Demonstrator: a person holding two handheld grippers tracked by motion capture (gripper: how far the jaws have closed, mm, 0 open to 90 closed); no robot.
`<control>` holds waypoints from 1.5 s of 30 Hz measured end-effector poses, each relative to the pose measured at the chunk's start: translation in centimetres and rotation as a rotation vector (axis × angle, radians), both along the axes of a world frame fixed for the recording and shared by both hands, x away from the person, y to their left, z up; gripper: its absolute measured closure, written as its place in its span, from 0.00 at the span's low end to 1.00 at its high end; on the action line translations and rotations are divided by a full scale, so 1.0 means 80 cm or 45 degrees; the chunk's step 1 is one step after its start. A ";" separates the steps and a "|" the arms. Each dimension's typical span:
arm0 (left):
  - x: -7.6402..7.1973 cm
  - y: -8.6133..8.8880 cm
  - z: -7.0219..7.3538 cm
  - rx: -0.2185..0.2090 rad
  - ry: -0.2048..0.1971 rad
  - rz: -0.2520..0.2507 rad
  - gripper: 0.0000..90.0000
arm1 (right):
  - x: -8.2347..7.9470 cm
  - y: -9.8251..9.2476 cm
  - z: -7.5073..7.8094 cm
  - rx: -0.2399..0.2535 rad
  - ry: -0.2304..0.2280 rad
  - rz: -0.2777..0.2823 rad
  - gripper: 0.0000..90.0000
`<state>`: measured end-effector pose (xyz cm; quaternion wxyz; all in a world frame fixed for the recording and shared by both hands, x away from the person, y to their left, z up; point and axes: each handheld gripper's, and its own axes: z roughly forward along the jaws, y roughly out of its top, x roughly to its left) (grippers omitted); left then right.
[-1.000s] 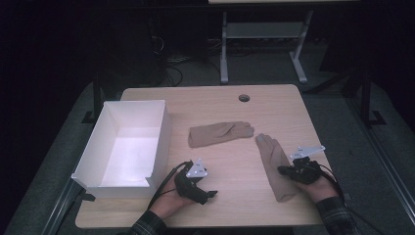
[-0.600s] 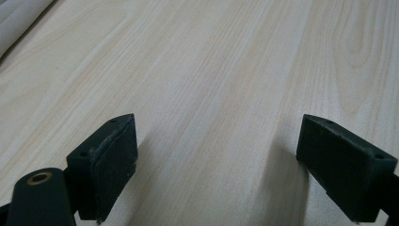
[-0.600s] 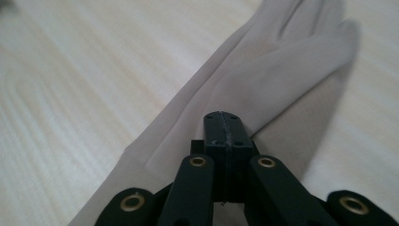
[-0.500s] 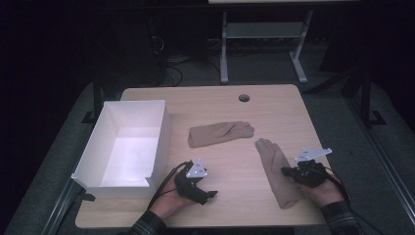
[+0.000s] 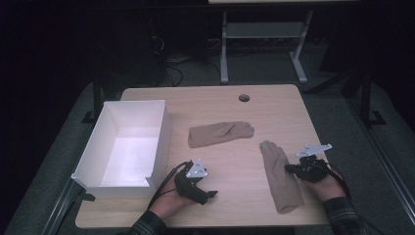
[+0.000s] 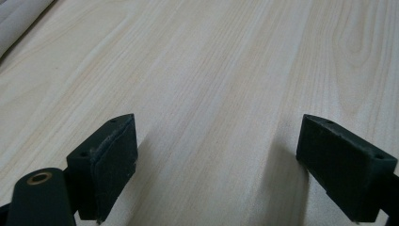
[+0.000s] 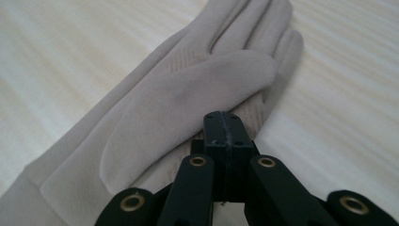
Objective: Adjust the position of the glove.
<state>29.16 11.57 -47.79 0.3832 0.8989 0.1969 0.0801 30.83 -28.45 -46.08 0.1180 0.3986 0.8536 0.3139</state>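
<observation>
A dim room with dark grey carpet (image 5: 58,161) surrounds the pale rectangular wood-grain table (image 5: 215,103), and beyond its far edge stands a light grey metal desk frame (image 5: 262,41) amid loose black cables (image 5: 171,66). An open white rectangular cardboard box (image 5: 161,134) sits on the table just to the left of the left gripper (image 5: 208,193), whose jaws stand wide apart over bare wood with nothing between them. A flat beige fabric glove (image 5: 279,176) lies lengthwise just left of the right gripper (image 5: 288,169), whose jaws are pressed together at the glove's edge; whether they pinch any fabric I cannot tell. A second beige fabric glove (image 5: 220,133) lies crosswise beyond both grippers, between them, and farther off is a small dark round cable hole (image 5: 243,98).
</observation>
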 end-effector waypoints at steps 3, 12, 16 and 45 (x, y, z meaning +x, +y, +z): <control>0.000 0.000 0.000 -0.002 0.004 0.003 0.14 | -0.011 0.000 0.001 -0.004 0.013 0.006 1.00; 0.000 0.000 0.000 0.000 -0.002 -0.001 0.14 | 0.004 -0.015 0.013 0.043 -0.078 -0.060 0.96; 0.000 0.000 0.000 0.000 -0.001 -0.001 0.14 | 0.024 -0.027 0.008 0.069 -0.101 -0.132 0.87; 0.003 -0.005 0.003 0.033 0.012 0.020 0.15 | 0.078 -0.057 -0.028 0.065 -0.150 -0.362 0.17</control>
